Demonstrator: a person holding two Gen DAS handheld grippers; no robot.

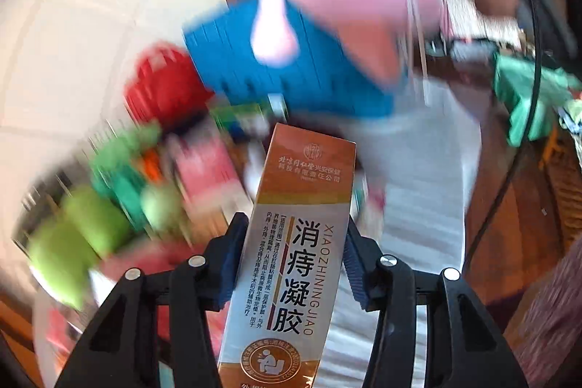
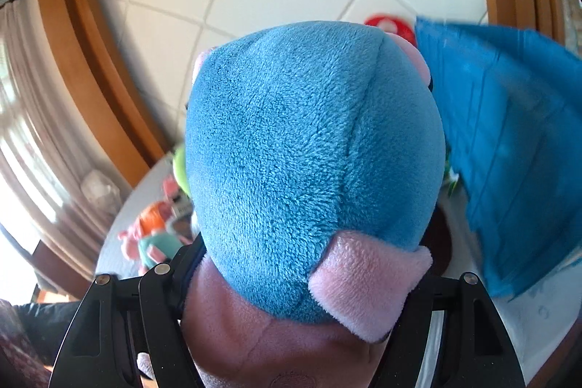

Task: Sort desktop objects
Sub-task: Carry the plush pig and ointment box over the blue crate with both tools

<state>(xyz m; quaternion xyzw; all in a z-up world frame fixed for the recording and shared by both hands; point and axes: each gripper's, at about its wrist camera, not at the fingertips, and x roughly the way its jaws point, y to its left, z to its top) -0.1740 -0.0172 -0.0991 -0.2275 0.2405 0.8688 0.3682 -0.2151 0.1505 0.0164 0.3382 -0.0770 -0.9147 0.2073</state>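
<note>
In hand, sorting unfinished by my judgement: my left claw (image 1: 291, 260) clamps an upright box (image 1: 291, 242), my right claw (image 2: 291, 279) grips a plush (image 2: 313, 162), blue bin (image 2: 509, 151) just right of it, toys (image 1: 120, 191) ahead-left still loose on the worktop (image 1: 429, 206).

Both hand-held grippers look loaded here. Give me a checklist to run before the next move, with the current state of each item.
1. Left hand-held gripper shut on the medicine box: ok, pads press both sides.
2. Box sits straight between the fingers: ok, only slightly tilted.
3. Right hand-held gripper holds the plush toy: ok, pink base is squeezed between the fingers.
4. Blue basket within reach: ok, beside the toy.
5. Space inside the basket: cannot tell, interior hidden.
6. Left view sharp enough to aim: not ok, background blurred.
</note>
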